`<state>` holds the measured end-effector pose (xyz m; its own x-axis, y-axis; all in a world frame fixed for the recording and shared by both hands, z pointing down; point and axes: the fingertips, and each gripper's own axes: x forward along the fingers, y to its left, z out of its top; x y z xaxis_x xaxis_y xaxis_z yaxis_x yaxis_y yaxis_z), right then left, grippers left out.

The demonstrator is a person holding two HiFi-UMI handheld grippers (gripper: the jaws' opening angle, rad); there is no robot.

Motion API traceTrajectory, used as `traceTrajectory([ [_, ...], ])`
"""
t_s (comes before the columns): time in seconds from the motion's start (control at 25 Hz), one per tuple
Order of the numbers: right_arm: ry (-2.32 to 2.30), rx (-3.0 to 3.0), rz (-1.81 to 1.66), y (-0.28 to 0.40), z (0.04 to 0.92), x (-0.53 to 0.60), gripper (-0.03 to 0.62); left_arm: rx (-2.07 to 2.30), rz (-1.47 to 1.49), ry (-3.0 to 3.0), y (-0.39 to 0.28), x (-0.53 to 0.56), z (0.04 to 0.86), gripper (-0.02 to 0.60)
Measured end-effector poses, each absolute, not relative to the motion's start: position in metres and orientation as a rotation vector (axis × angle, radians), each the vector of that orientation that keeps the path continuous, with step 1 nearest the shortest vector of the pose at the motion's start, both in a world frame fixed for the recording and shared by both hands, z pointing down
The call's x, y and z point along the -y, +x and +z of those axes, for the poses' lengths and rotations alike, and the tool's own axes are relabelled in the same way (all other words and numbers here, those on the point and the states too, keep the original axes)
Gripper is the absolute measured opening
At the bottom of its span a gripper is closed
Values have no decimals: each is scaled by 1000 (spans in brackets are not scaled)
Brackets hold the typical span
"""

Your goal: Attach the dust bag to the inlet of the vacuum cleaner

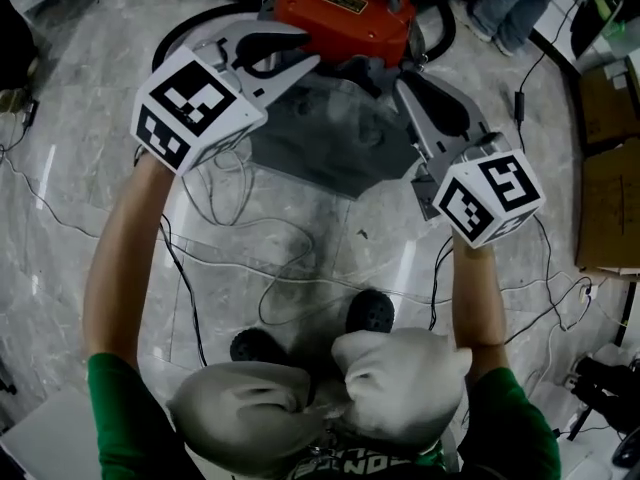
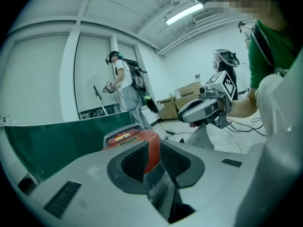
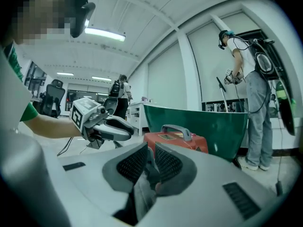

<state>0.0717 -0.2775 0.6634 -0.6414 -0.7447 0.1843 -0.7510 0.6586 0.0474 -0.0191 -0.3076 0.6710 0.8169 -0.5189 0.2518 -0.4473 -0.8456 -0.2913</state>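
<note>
Head view: left gripper (image 1: 300, 63) and right gripper (image 1: 405, 83) each hold an edge of the grey dust bag (image 1: 330, 143), spread between them just near of the red vacuum cleaner (image 1: 345, 13).
Left gripper view: jaws clenched on a bag fold, vacuum beyond.
Right gripper view: jaws pinching bag cloth, vacuum beyond.

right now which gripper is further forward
The left gripper: its fingers sit beside the red vacuum cleaner, ahead of the right gripper.

red vacuum (image 1: 345, 13) with a grey handle stands upright on the floor at top centre. dark grey bag (image 1: 330, 143) spreads just below it, mid-frame, edges pinched in the left tongs (image 1: 305, 53) and right tongs (image 1: 405, 86).
</note>
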Motion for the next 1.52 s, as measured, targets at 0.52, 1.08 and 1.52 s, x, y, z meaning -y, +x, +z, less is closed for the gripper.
traceTrajectory([
  [0.52, 1218, 2564, 267, 49, 497, 271, 8, -900, -328, -3079, -43, 295, 497, 5],
  [1.08, 1215, 2493, 422, 20, 170, 192, 8, -1105, -254, -3267, -69, 196, 206, 3],
  [1.52, 1279, 2513, 423, 31, 26, 119, 8, -1038, -170, -3288, -42, 130, 65, 3],
])
